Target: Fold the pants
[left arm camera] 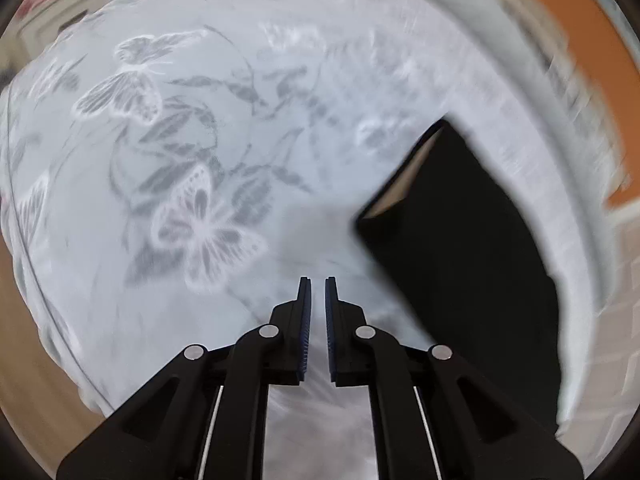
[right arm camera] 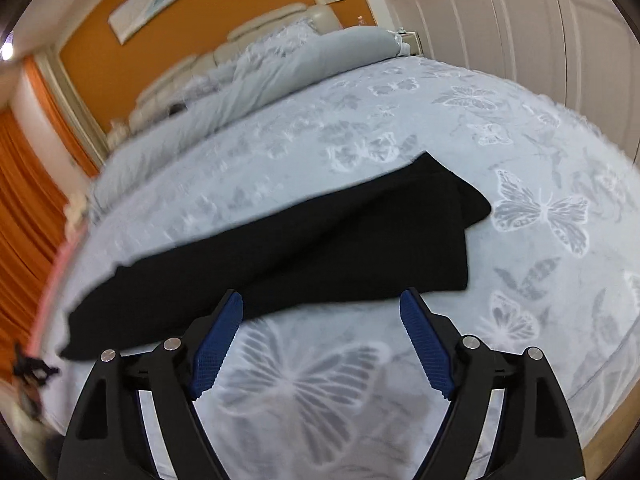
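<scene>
The black pants (right arm camera: 304,248) lie flat on the bed as a long strip, legs stacked. In the left wrist view the pants (left arm camera: 472,248) lie to the right, a light inner band showing at the waist end. My left gripper (left arm camera: 318,284) hovers over bare bedspread left of the pants, jaws nearly closed with a narrow gap and nothing between them. My right gripper (right arm camera: 322,300) is open and empty, its blue pads (right arm camera: 424,344) just short of the pants' near edge.
The bed carries a pale grey bedspread with butterfly print (right arm camera: 540,208). A rumpled duvet and pillows (right arm camera: 288,64) lie at the headboard. Orange wall and curtains (right arm camera: 28,208) stand at left, white closet doors (right arm camera: 500,20) at right. The bed edge (left arm camera: 52,320) shows at left.
</scene>
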A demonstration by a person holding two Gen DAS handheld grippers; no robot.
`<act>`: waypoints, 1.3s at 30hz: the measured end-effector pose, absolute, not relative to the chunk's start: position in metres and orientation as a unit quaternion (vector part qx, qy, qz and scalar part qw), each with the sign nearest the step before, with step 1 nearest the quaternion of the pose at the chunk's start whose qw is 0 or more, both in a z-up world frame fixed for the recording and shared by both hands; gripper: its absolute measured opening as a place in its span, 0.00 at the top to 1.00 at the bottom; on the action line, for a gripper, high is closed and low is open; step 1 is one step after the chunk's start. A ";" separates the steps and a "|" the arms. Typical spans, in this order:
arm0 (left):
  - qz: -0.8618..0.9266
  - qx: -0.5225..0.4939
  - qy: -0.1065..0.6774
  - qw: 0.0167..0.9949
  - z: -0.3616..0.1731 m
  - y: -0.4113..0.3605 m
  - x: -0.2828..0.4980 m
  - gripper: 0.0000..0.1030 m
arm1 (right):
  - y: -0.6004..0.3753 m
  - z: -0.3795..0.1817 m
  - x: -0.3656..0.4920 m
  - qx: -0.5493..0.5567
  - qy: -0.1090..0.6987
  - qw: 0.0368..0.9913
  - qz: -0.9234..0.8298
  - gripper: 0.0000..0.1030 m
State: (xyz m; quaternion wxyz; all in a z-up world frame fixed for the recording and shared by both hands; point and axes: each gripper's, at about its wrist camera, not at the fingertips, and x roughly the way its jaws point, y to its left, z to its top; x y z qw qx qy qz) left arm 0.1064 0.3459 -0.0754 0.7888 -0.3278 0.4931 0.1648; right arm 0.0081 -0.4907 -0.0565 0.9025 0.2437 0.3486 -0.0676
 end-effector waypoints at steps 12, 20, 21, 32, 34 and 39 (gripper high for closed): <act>-0.018 -0.223 0.459 0.860 -0.019 0.124 0.153 0.42 | -0.521 -0.126 0.142 0.403 0.420 0.808 -0.089 0.90; 0.007 -0.155 0.444 0.882 -0.046 0.105 0.149 0.42 | -0.488 0.001 0.093 0.278 0.214 0.936 0.028 0.96; 0.009 -0.157 0.444 0.882 -0.046 0.107 0.150 0.42 | -0.491 -0.009 0.090 0.275 0.229 0.934 0.016 0.96; 0.023 -0.149 0.462 0.874 -0.062 0.099 0.156 0.42 | -0.546 -0.111 0.070 0.354 0.357 0.862 -0.060 0.34; 0.024 -0.149 0.462 0.874 -0.063 0.097 0.157 0.42 | -0.557 -0.109 0.062 0.369 0.340 0.862 -0.069 0.33; 0.027 -0.134 0.468 0.873 -0.068 0.087 0.160 0.41 | -0.588 -0.129 0.079 0.411 0.329 0.844 -0.101 0.38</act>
